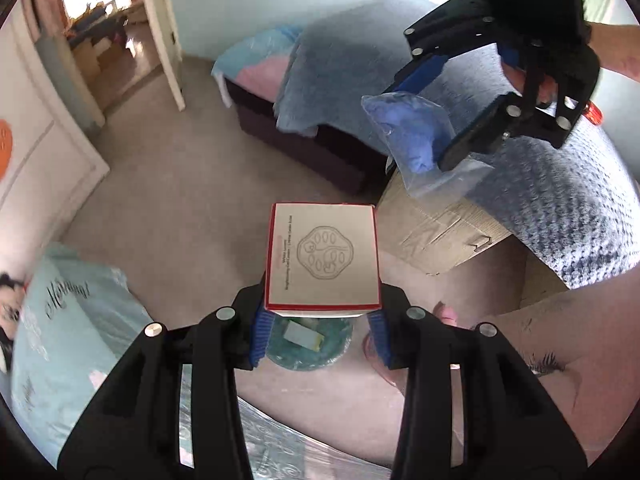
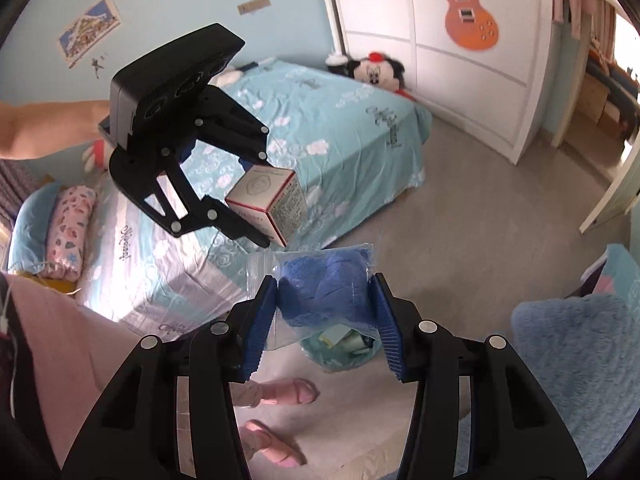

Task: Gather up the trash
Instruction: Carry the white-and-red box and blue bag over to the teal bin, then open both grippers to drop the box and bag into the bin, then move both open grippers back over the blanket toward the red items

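My left gripper (image 1: 320,330) is shut on a white carton with red edges (image 1: 323,258), held over a teal trash bin (image 1: 310,342) on the floor. The same carton (image 2: 266,204) and left gripper (image 2: 256,216) show in the right wrist view, up and left. My right gripper (image 2: 326,316) is shut on a clear plastic bag with blue cloth inside (image 2: 324,292), also above the teal bin (image 2: 340,350), which holds a few scraps. In the left wrist view the right gripper (image 1: 424,124) carries that bag (image 1: 412,136) at the upper right.
A bed with teal sheets (image 2: 320,128) lies to one side, a second bed with a grey-blue blanket (image 1: 540,184) to the other. A cardboard box (image 1: 444,232) stands by the blanket. The person's feet in pink sandals (image 2: 280,394) are near the bin. A white wardrobe (image 2: 460,60) lines the wall.
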A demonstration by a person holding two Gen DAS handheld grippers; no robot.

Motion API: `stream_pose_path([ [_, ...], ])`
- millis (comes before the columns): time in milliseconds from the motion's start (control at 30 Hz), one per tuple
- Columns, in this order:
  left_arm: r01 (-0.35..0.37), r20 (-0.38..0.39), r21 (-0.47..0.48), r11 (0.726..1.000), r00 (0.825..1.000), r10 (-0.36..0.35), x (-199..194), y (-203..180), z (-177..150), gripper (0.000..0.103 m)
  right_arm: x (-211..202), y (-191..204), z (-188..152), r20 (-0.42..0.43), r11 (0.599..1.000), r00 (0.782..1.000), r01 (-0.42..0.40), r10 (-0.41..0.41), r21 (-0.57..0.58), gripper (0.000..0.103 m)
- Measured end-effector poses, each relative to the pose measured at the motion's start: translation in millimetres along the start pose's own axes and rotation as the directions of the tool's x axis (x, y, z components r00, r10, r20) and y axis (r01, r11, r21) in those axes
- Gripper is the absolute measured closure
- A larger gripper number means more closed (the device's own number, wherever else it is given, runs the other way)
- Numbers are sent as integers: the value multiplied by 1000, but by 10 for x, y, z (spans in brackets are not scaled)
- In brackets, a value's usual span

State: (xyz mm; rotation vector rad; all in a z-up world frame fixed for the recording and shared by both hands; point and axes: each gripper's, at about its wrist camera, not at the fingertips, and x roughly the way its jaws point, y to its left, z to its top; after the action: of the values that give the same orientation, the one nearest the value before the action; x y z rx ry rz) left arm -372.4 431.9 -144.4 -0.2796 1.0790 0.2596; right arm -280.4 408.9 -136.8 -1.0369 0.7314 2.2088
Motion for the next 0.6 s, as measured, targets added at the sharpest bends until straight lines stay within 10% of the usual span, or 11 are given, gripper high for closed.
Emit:
stream_pose_path([
  [167, 15, -45, -22, 1000, 999, -16, 299, 83, -117, 53, 341, -53, 20, -42, 999, 999, -18, 19, 29, 53],
  [267, -20, -86, -20, 1000, 996, 19, 448, 123, -170, 32, 499, -126, 7, -75, 997, 997, -3, 8, 72, 21],
  [600, -61, -119, -12, 998, 991, 59, 296, 186, -166, 23, 9, -190, -198, 8, 986, 997, 71, -73, 148, 21],
])
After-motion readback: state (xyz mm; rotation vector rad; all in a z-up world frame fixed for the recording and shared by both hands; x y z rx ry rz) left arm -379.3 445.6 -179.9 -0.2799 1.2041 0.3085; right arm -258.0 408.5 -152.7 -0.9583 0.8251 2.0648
